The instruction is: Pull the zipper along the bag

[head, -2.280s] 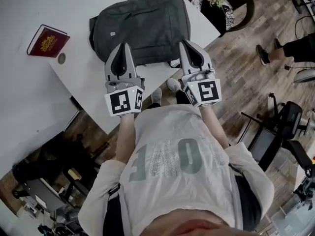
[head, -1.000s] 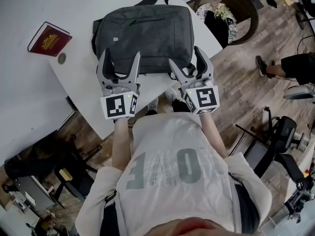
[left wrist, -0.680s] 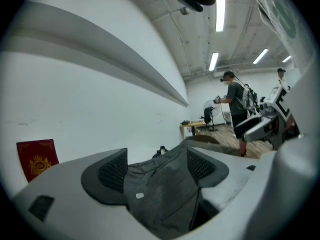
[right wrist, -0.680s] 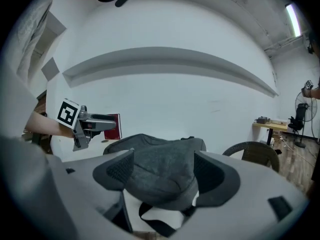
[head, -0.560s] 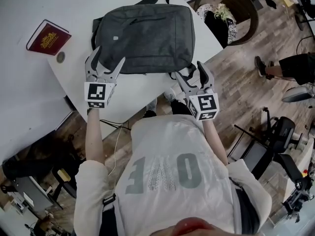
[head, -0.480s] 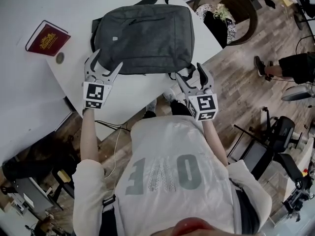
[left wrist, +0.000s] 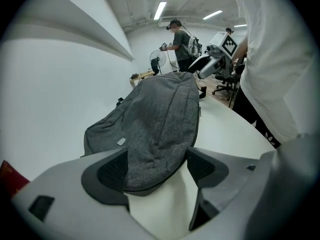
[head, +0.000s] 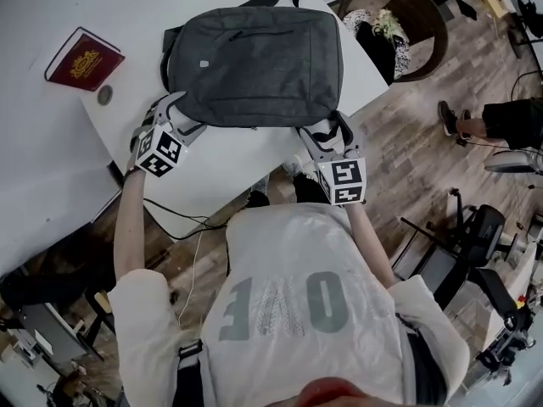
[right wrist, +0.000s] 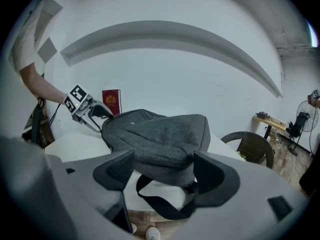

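Note:
A dark grey backpack (head: 254,62) lies flat on the white table (head: 229,155), with a pocket zipper line (head: 263,34) across its far part. My left gripper (head: 176,113) is open at the bag's near left corner. In the left gripper view that corner of the backpack (left wrist: 160,119) lies between the spread pads of the left gripper (left wrist: 157,171). My right gripper (head: 324,128) is open at the near right corner. In the right gripper view, the right gripper (right wrist: 162,173) frames the backpack (right wrist: 160,136) and its hanging black strap (right wrist: 165,204).
A red book (head: 83,60) and a small round object (head: 104,96) lie left of the bag. A wicker chair (head: 399,15) stands past the table's right corner. Someone's legs (head: 492,117) show on the wooden floor at right. A person (left wrist: 180,44) stands far behind.
Both grippers went from together and nearly shut to open and apart. The left swung left to the bag's near left corner; the right settled at the near right corner.

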The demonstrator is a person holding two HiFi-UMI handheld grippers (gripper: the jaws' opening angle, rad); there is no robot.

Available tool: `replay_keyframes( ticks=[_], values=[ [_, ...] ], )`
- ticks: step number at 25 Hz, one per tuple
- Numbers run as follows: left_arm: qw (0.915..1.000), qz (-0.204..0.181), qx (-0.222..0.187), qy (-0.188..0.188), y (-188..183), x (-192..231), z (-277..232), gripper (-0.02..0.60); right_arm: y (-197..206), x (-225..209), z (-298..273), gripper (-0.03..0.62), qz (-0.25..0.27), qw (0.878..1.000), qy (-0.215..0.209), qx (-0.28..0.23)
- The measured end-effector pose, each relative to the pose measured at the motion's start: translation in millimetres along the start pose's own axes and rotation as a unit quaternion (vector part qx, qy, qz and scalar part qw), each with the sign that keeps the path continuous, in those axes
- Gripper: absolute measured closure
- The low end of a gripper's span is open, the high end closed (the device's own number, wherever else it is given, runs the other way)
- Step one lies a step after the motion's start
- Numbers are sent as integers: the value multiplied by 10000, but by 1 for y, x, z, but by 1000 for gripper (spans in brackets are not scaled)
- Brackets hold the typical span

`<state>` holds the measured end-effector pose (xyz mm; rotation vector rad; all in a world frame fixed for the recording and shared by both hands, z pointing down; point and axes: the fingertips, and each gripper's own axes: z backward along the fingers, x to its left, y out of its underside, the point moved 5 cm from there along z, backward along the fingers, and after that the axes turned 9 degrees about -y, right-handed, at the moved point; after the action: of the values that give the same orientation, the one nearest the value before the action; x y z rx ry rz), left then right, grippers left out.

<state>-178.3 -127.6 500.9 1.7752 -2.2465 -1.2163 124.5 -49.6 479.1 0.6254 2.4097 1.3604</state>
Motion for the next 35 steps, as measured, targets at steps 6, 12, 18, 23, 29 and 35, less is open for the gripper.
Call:
replay_keyframes(
  ticks=[6, 12, 18, 23, 29, 35],
  values=[
    [9977, -545, 271, 309, 7, 1, 5, 235, 9, 2, -1, 235, 60, 9997, 17, 229],
    [9937, -833, 716, 203, 27, -6, -14, 235, 10, 2, -8, 235, 212, 9990, 167, 359],
    [9934, -765, 800, 305, 24, -13, -11, 269, 11, -6, -12, 237, 361, 9977, 369, 449],
    [9941, -629, 762, 447, 16, -39, 2, 296, 6, -34, -23, 235, 485, 9969, 318, 529],
    [9955, -384, 771, 400, -1, -73, 9, 299, -11, -73, -51, 235, 986, 9923, -29, 753],
    [9971, 13, 698, 298, -25, -100, 7, 330, -38, -104, -92, 237, 1752, 9788, -310, 1019]
  ],
)
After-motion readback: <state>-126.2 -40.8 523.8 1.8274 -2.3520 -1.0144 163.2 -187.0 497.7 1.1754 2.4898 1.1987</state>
